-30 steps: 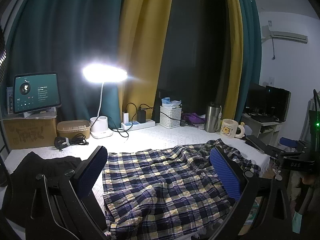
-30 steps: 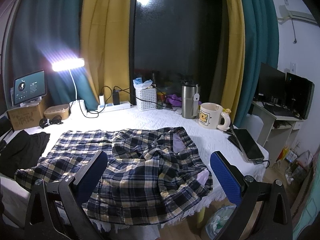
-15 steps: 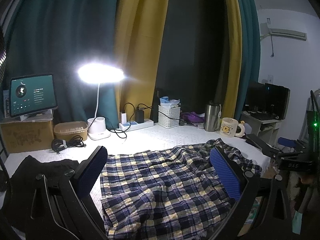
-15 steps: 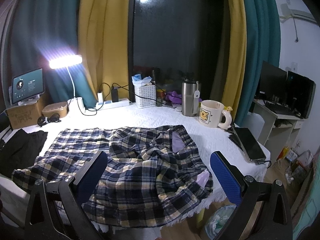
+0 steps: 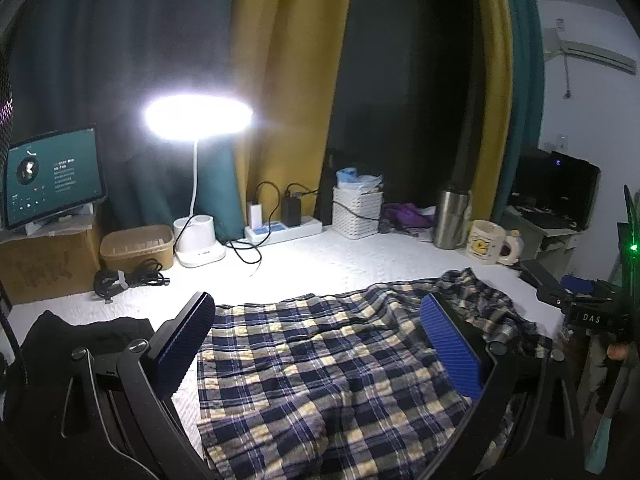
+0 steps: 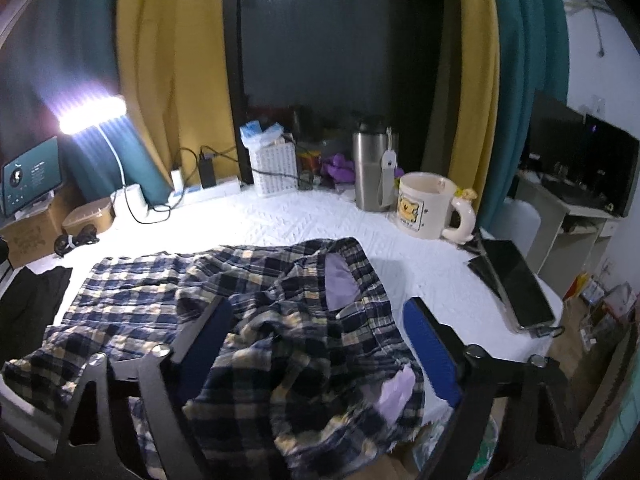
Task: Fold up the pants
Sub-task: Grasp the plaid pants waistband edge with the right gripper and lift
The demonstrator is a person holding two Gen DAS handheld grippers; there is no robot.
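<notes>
Blue, white and yellow plaid pants (image 5: 320,364) lie spread and rumpled on the white table (image 5: 304,272). My left gripper (image 5: 316,344) is open above their left part, its blue pads clear of the cloth. In the right wrist view the pants (image 6: 248,320) bunch up at the waist end, with pale purple lining showing. My right gripper (image 6: 316,344) hovers over that bunched end, jaws closing; folds of cloth lie between the fingers, but the pads do not press on them. The other hand-held gripper (image 5: 584,312) shows at the right edge of the left wrist view.
A black garment (image 5: 76,340) lies at the table's left. Along the back stand a lit lamp (image 5: 198,118), a tablet (image 5: 52,176) on a box, a power strip (image 5: 284,230), a white basket (image 5: 358,212), a steel tumbler (image 6: 372,172) and a mug (image 6: 428,204). A phone (image 6: 516,284) lies at the right edge.
Both grippers have moved forward and closer over the pants. The right gripper's fingers have drawn nearer together and its view has swung toward the bunched waist end.
</notes>
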